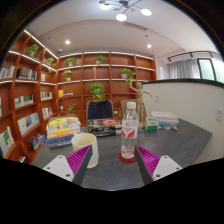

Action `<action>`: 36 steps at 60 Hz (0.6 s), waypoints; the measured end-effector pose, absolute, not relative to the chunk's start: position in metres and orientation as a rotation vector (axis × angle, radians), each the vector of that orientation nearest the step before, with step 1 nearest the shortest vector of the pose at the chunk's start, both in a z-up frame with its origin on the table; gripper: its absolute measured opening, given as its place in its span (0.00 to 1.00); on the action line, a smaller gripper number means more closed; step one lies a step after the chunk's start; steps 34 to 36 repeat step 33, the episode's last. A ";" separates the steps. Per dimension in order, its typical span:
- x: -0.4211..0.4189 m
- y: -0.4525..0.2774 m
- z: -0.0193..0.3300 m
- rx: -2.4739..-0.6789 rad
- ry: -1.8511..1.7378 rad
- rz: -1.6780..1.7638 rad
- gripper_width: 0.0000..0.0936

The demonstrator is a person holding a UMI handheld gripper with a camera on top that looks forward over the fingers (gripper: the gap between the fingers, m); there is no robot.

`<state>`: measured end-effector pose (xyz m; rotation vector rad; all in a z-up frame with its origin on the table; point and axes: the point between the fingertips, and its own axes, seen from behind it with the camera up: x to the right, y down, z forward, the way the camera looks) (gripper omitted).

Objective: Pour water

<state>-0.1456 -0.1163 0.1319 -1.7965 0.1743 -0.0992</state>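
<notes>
Fingers of the hand-held gripper spread wide, gripping nothing, lined up on the worktop; bottle upright at one o'clock, cup at eleven, likely awaiting the pour.

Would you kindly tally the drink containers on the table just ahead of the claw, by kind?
Bottle: 1
Cup: 1
Total: 2
Both stand on the table just beyond the open claw, held by nothing.
</notes>
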 end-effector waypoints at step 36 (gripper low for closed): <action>-0.211 -0.165 0.163 -1.759 0.022 -0.037 0.95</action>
